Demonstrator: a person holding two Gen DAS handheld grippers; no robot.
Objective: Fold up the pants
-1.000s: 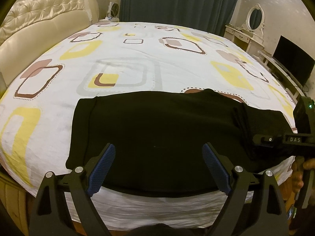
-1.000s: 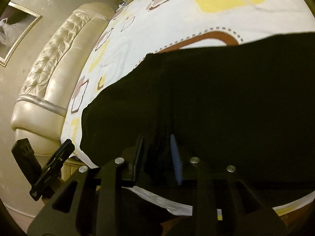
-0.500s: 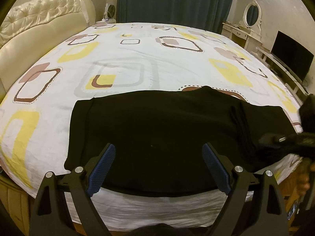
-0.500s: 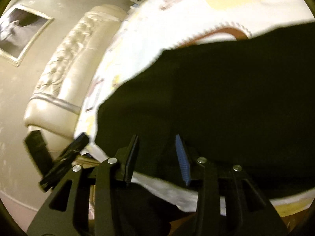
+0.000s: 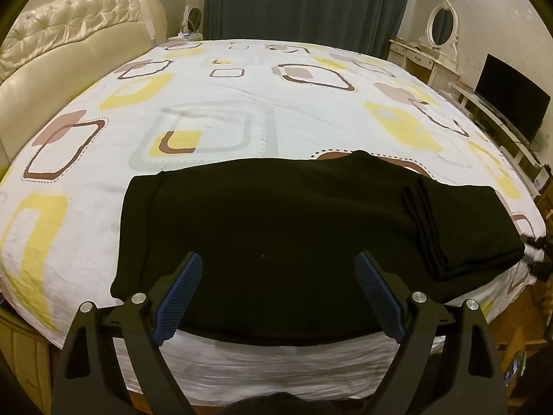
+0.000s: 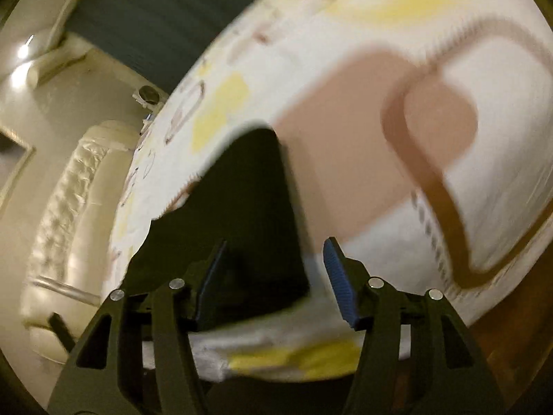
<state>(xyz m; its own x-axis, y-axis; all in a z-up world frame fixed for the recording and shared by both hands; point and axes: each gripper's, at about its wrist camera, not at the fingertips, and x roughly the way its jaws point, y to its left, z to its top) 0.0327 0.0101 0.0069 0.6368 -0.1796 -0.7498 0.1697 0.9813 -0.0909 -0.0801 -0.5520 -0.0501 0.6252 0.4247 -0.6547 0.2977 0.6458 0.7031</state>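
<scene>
Black pants (image 5: 293, 221) lie flat along the near edge of the bed, with their right end doubled over into a thicker folded part (image 5: 463, 224). My left gripper (image 5: 276, 297) hangs open above the pants' near hem, nothing between its blue pads. In the blurred right wrist view the right end of the pants (image 6: 252, 214) lies ahead of my right gripper (image 6: 273, 276). Its jaws are opening and nothing is pressed between them; the cloth lies under them on the bed. A small black piece of the right gripper (image 5: 537, 256) shows at the far right of the left wrist view.
The bed has a white sheet (image 5: 242, 103) patterned with yellow and brown shapes. A cream tufted headboard (image 5: 69, 45) stands at left, dark curtains (image 5: 304, 0) behind. A white dresser with oval mirror (image 5: 439, 34) and a television (image 5: 511, 103) stand at right.
My right gripper let go of the pants' right end, opened wider and swept right past the folded edge, rolling as it went. The left gripper stayed put and open.
</scene>
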